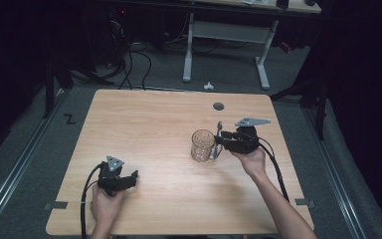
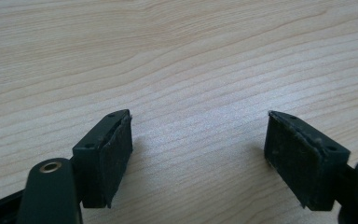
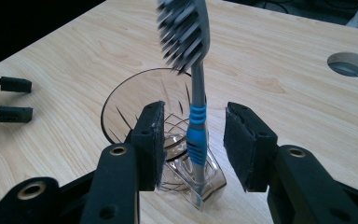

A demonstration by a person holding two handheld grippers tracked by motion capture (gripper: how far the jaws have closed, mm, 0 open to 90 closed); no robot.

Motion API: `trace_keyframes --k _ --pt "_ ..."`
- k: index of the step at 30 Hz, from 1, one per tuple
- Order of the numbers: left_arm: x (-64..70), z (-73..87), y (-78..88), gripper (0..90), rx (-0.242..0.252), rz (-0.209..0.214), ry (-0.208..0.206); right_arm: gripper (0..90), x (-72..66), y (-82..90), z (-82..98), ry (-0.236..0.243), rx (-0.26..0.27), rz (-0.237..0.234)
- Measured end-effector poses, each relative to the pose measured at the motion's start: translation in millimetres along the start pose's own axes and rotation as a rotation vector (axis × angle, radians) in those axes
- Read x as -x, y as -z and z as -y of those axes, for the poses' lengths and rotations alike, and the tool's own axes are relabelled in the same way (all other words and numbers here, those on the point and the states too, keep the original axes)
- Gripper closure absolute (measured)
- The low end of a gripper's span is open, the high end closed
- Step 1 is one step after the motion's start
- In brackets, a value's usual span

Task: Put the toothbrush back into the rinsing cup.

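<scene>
A clear glass mug (image 1: 202, 145) stands on the wooden table (image 1: 154, 119), right of centre. A grey toothbrush (image 3: 196, 135) with a blue grip stands upright against the mug's handle (image 3: 207, 184), bristles up. My right gripper (image 3: 194, 106) is open, one jaw on each side of the toothbrush's shaft, neither pad touching it. In the high view the right gripper (image 1: 218, 142) comes at the mug from the right and the toothbrush (image 1: 218, 130) rises beside it. My left gripper (image 2: 196, 114) is open over bare wood; in the high view the left gripper (image 1: 131, 177) lies near the table's front left.
A round cable hole (image 1: 219, 106) is cut in the table behind the mug. A white-legged desk (image 1: 226, 35) and floor cables (image 1: 129, 64) lie beyond the far edge. The left gripper's fingertips (image 3: 14, 99) show at the left of the right gripper view.
</scene>
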State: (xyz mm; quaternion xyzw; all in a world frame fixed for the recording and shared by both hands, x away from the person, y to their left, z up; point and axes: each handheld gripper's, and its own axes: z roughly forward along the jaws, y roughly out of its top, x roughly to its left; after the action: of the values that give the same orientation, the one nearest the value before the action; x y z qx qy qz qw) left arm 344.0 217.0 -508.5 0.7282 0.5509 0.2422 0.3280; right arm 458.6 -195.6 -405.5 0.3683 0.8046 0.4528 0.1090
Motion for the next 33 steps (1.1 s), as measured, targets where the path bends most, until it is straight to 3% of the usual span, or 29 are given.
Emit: trace_keyframes --k 16,19,22,33 --pt "0.0 0.0 0.0 23.9 0.0 0.0 0.0 58.8 3.7 38.8 5.9 -0.004 0.079 0.043" --pt "0.1 0.0 -0.1 23.9 0.0 0.0 0.0 59.0 3.8 41.8 6.3 -0.005 0.089 0.041" --pt "0.1 -0.1 -0.1 23.9 0.0 0.0 0.001 59.8 4.4 47.5 11.3 -0.019 0.132 0.053" --pt "0.1 -0.1 -0.1 23.9 0.0 0.0 0.0 59.8 7.2 58.6 15.4 -0.03 0.152 0.062"
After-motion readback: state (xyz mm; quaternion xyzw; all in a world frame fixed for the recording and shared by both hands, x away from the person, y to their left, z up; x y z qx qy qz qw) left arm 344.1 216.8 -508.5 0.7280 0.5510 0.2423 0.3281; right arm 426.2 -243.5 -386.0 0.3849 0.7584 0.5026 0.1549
